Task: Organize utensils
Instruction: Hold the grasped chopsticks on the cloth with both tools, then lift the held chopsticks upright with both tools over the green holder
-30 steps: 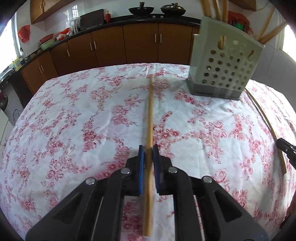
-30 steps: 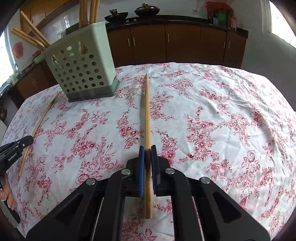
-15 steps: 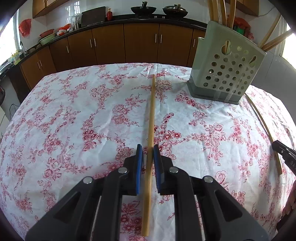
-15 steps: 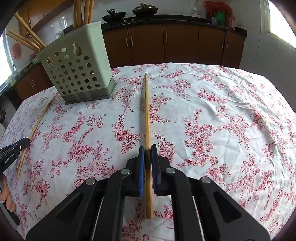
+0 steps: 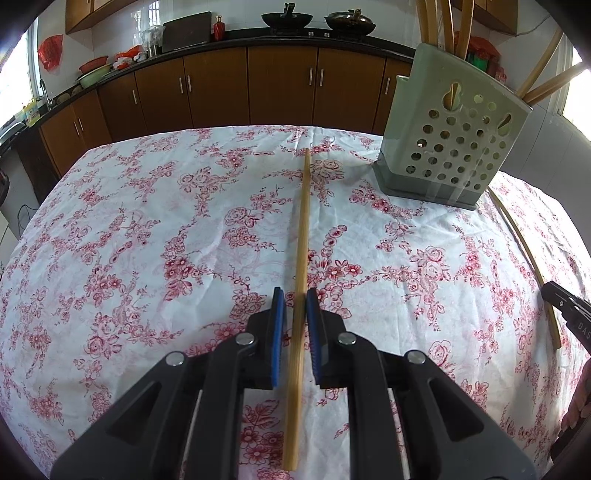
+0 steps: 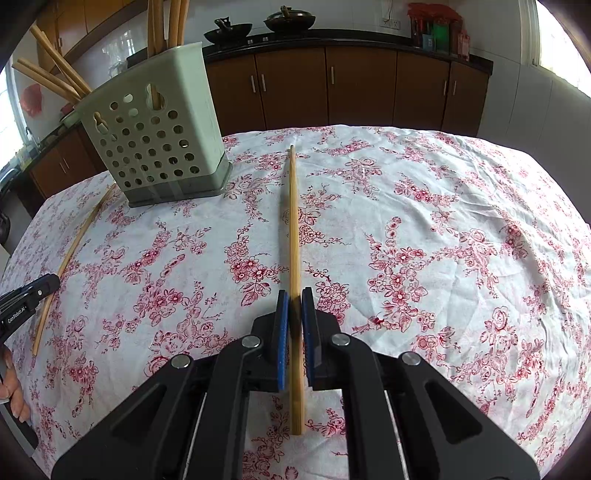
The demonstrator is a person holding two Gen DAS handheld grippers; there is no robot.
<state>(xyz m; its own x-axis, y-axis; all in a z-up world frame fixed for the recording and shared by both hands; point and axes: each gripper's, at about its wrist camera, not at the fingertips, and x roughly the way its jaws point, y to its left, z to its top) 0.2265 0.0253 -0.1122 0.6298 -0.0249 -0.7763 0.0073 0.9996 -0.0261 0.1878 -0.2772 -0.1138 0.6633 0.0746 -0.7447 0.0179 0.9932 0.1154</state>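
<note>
A: Comparing with a second ago: the view from the left gripper (image 5: 294, 325) is sitting a little differently, with the holder lower in the frame and more of the cabinets showing; its jaws are no wider or narrower. The right view is nearly unchanged.

B: Fingers first. The left blue pads (image 5: 277, 332) are standing almost closed around a bamboo chopstick (image 5: 301, 266), with a thin sliver of gap on the left side (whether both pads are pressing, I cannot tell for certain, but the stick is sitting between them and pointing away across the cloth).

A: The right gripper (image 6: 295, 325) is clamping a second chopstick (image 6: 293, 229) tight, pads (image 6: 282, 328) on both sides, the stick running forward from the jaws, its near end sticking out behind them.

B: Counting: two chopsticks in jaws, one per gripper. A third loose chopstick (image 6: 70, 258) is lying on the floral tablecloth (image 6: 424, 229) between the two grippers, near the holder's base.

A: One perforated green holder (image 6: 155, 136) is standing upright on the cloth, several sticks (image 6: 55, 77) already leaning out of its top (the exact number is hard to read).

B: Beyond it: brown cabinets (image 5: 280, 88) and two dark woks (image 5: 286, 18) on the counter.
</note>
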